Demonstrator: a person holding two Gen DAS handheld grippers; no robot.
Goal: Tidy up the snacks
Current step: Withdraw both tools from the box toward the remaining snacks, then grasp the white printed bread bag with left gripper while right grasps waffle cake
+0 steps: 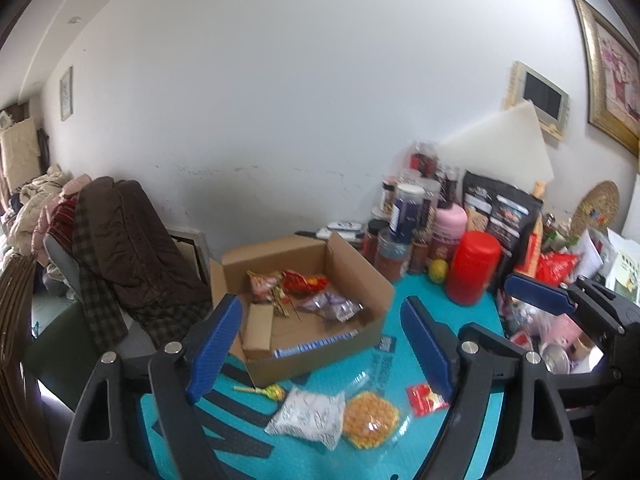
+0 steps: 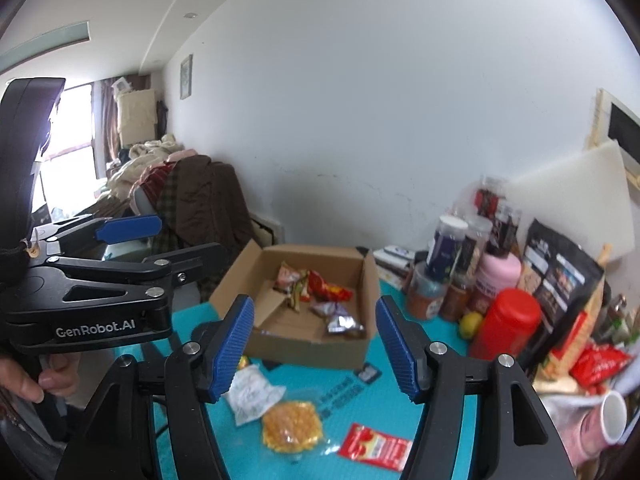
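Note:
An open cardboard box [image 1: 356,268] [image 2: 370,280] sits on the teal mat and holds several snack packets, red, purple and a blue-white bar. In front of it lie a white packet [image 1: 308,416] [image 2: 252,394], a clear bag of yellow snacks [image 1: 370,420] [image 2: 292,426], a small red packet [image 1: 426,398] [image 2: 376,446] and a lollipop [image 1: 268,391]. My left gripper [image 1: 320,348] is open and empty above these loose snacks. My right gripper [image 2: 316,348] is open and empty, hovering between the box and the loose snacks.
Jars, bottles, a red canister [image 1: 472,268] [image 2: 506,324], a lemon [image 1: 438,270] and black bags crowd the right side. A white mug [image 2: 612,416] lies at far right. A chair piled with clothes [image 1: 120,248] stands left of the table.

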